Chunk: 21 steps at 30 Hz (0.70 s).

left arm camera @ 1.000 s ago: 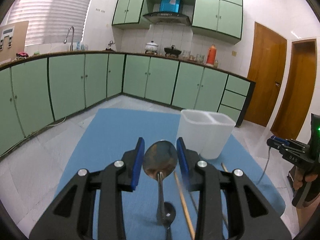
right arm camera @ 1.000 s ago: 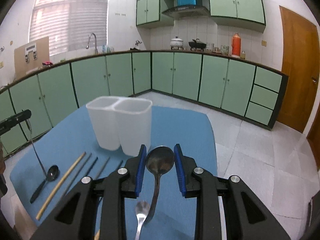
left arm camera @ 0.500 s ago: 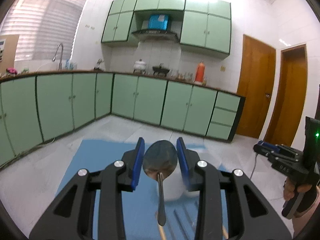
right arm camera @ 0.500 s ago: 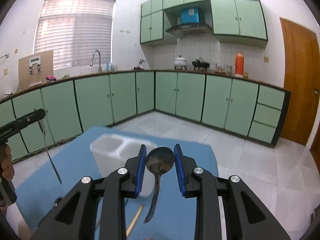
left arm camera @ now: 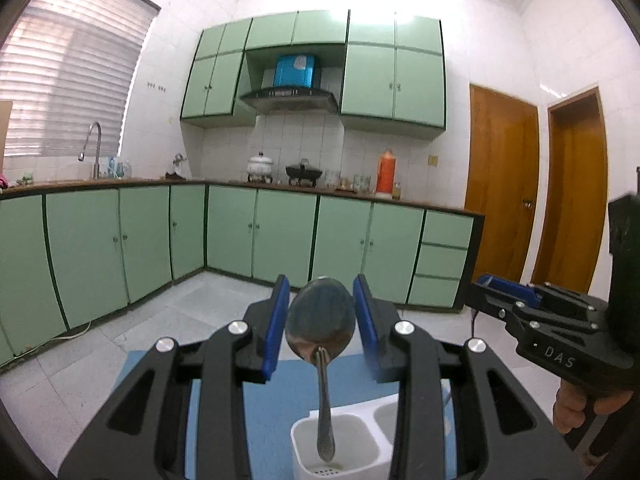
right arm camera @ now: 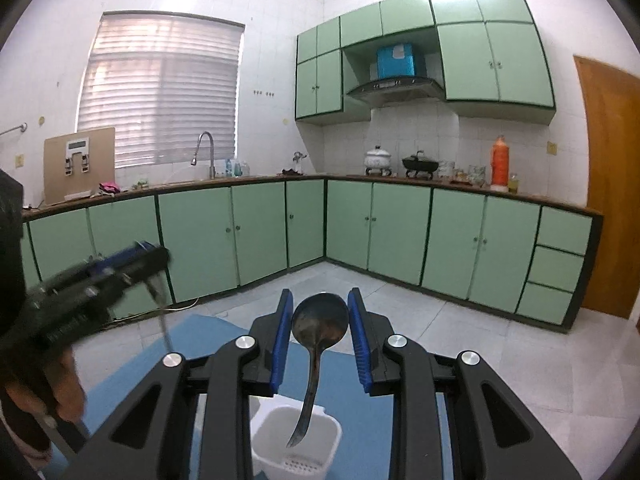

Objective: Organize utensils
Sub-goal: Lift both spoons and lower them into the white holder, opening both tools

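a spoon point(left arm camera: 321, 317) is clamped by its bowl between the blue pads of the left gripper point(left arm camera: 321, 312), handle hung over the left compartment of a white holder point(left arm camera: 335, 446). a darker spoon point(right arm camera: 319, 319) is gripped likewise by the right gripper point(right arm camera: 319, 322) above the holder. both compartments are shown only in the left view; only the right view shows the left gripper blurred from the side, over a blue mat point(right arm camera: 132, 376).

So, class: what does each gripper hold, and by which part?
Each holds a metal spoon by its bowl. The left gripper clamps the left spoon, the right gripper the right spoon; both handles hang down over the white holder.
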Motion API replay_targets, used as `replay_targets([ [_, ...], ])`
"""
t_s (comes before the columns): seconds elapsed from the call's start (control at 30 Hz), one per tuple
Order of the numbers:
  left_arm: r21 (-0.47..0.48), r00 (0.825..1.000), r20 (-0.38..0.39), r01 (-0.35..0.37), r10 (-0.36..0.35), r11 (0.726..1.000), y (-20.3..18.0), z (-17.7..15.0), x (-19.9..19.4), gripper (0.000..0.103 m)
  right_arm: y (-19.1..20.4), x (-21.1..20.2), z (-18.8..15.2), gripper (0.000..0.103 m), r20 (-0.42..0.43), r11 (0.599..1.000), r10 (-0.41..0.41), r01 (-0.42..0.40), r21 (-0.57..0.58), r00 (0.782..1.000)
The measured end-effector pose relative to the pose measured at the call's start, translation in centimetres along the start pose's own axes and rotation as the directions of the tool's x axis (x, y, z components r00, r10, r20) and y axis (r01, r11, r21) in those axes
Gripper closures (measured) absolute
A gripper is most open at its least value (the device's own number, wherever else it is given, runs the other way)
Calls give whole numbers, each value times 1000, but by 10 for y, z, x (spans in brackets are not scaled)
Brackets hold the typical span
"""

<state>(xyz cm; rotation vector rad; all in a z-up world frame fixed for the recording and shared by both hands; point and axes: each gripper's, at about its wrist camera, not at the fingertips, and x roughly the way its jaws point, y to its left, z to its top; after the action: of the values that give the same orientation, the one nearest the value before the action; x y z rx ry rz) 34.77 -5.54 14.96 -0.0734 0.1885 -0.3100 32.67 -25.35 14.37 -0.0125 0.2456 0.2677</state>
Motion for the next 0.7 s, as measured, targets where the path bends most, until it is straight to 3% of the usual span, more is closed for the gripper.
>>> replay_targets([
  [0.2, -8, 997, -83, 3, -4, 1000, 12, -36, 30, 71, 6, 30, -34, 75, -68, 1000, 10, -11, -5, 998],
  [0.7, 0, 982, -187, -7, 7, 1000, 33, -88, 37, 69, 2, 51, -98, 75, -176, 998, 43, -33, 60, 983],
])
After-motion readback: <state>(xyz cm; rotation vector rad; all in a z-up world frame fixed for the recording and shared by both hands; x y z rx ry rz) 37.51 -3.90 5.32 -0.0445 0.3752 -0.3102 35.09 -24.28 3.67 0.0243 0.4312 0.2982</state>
